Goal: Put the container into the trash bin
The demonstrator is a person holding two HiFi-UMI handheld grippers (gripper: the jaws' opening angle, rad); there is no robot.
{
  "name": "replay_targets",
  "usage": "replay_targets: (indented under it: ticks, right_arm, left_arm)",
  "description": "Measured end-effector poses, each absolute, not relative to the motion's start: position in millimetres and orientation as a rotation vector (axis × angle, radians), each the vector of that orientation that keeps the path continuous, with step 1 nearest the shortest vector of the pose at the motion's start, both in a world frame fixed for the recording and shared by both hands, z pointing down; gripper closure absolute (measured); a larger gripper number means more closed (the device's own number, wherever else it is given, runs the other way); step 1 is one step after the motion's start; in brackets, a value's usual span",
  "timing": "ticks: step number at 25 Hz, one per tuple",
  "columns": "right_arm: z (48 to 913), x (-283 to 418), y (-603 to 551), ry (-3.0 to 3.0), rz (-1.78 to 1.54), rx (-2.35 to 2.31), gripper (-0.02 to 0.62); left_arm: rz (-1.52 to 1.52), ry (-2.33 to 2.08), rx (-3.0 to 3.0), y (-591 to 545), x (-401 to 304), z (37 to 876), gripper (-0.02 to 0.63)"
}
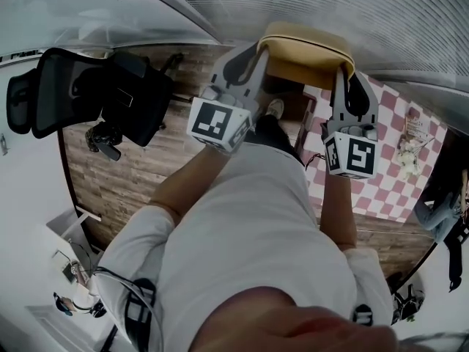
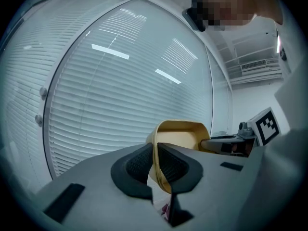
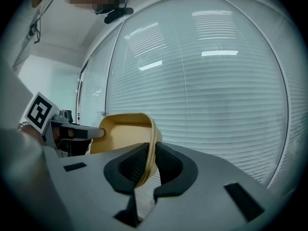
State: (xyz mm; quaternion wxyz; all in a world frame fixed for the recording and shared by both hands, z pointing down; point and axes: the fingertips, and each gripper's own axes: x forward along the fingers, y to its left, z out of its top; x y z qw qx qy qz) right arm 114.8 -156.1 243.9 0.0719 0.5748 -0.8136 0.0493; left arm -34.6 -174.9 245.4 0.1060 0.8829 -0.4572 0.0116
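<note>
A tan, shallow plastic container [image 1: 306, 56] hangs in the air between my two grippers, in front of my body and above the floor. My left gripper [image 1: 253, 57] is shut on the container's left rim. In the left gripper view its black pads [image 2: 139, 166] pinch the thin rim of the container [image 2: 180, 136]. My right gripper [image 1: 344, 75] is shut on the opposite rim. The right gripper view shows that rim squeezed between the pads [image 3: 166, 163], with the container [image 3: 122, 131] stretching left toward the other gripper [image 3: 72, 131]. No trash bin shows in any view.
White window blinds [image 3: 216, 90] fill the space straight ahead. A black office chair [image 1: 80, 90] stands on the wooden floor [image 1: 117, 174] at the left. A pink and white checkered mat [image 1: 396, 174] lies at the right, with a person [image 1: 440, 215] at its far edge.
</note>
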Motion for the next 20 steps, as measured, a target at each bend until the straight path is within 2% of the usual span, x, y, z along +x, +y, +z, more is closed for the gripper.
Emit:
replay_targets:
  ticks: [20]
  right_arm:
    - [256,106,-183,-2.386,0.179,1.778,0.539]
  left_arm:
    - [0.066,-1.263,2.619,-211,-42,256,0.552]
